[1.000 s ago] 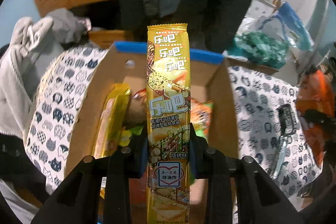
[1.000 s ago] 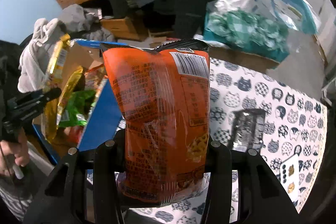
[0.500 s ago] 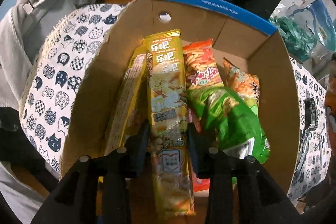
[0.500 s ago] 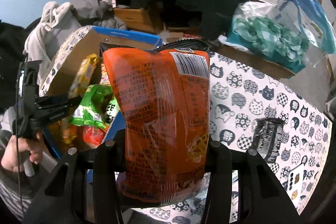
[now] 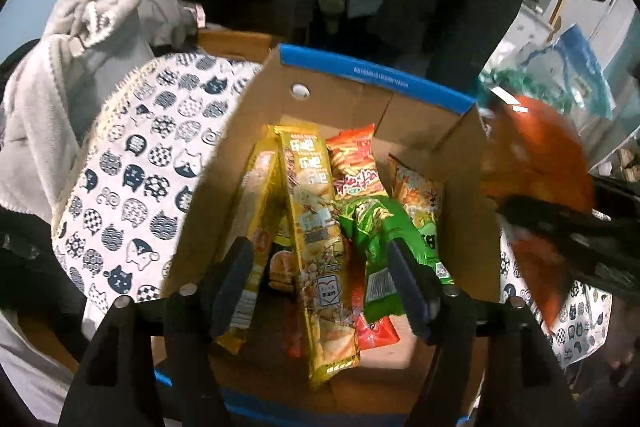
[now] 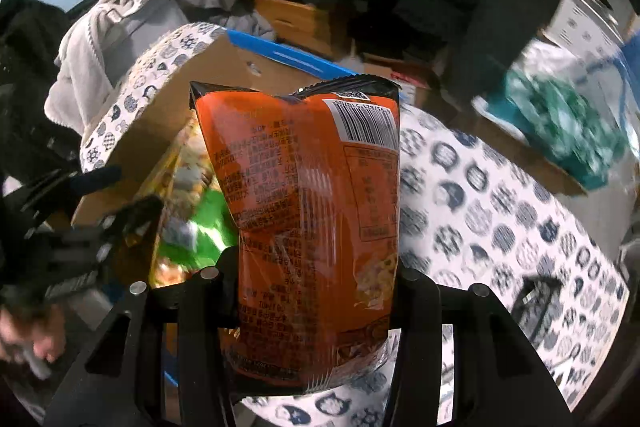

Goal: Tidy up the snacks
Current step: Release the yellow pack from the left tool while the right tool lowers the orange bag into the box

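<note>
While boxed, orange packet (image 6: 316, 227) clamped.

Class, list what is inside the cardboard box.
Inside the cardboard box: two long yellow packs, an orange-red pack, a green bag, another orange pack. Anything beneath them is covered.

1. A cardboard box (image 5: 360, 99) sits on the cloth-covered counter (image 5: 132, 163), near its left end.
2. Inside the box, snack packets lie side by side: a long packet (image 5: 316, 235) in the middle, a second long packet (image 5: 256, 211) to its left, and a bag (image 5: 380, 239) to its right.
3. The left claw (image 5: 320, 287) hangs over the box, apart from the long packet between its fingers.
4. The right claw (image 6: 316, 291), right of the box, grips an upright snack bag (image 6: 316, 207).
5. A pile of clothes (image 5: 72, 59) lies behind the counter's left end.
</note>
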`<state>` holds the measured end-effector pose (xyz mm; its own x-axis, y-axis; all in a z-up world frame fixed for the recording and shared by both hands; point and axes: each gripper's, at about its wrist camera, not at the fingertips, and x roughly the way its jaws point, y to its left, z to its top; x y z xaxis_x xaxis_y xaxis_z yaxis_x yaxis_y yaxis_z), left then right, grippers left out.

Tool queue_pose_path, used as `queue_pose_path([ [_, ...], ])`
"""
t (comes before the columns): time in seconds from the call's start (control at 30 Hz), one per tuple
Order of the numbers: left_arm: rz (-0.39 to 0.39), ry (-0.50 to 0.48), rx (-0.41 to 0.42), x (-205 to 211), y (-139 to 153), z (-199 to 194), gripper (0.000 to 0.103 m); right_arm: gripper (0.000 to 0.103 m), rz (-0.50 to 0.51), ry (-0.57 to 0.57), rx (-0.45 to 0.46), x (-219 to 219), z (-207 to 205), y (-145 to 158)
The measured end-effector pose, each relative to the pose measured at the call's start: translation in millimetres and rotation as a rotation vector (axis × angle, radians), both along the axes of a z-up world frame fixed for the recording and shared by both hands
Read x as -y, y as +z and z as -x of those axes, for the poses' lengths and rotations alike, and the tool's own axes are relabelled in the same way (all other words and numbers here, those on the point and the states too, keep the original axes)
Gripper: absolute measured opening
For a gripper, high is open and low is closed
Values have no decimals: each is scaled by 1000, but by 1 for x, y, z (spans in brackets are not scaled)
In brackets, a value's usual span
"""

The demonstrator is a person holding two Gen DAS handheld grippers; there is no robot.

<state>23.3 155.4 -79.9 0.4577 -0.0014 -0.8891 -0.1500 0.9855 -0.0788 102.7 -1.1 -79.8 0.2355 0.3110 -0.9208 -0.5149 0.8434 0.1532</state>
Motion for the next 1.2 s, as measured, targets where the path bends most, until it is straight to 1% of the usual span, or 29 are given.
queue_pose_path([
  [0.13,6,36,31,-13,7,11,73,46,11,33,-3,-29,-15,-6],
  [0.23,12,77,50,-25,9,20,73,46,-6,52,-12,-49,-28,-10],
  [0.3,26,93,56,-32,11,23,73,46,7,62,-5,-60,-34,-14],
  [0.47,33,102,68,-36,12,28,73,46,47,69,-11,-85,-49,-32],
  [0.53,34,97,71,-35,13,29,73,46,36,78,-37,-93,-53,-40],
  [0.7,4,86,60,-30,8,25,73,46,71,98,-57,-104,-53,-54],
  [0.73,3,85,57,-30,7,25,73,48,73,100,-56,-104,-53,-54],
  [0.8,2,83,51,-29,4,23,73,52,75,103,-47,-104,-52,-52],
  [0.83,0,83,48,-29,3,22,73,58,74,100,-39,-102,-51,-49],
  [0.93,-6,84,45,-29,3,20,73,69,51,95,-25,-94,-52,-40],
  [1.03,-15,89,48,-28,2,18,74,73,16,89,-8,-85,-51,-26],
  [1.1,-23,93,49,-28,1,14,78,73,-9,88,2,-79,-48,-16],
  [1.2,-20,99,45,-26,-1,9,79,73,-44,88,15,-67,-41,-1],
])
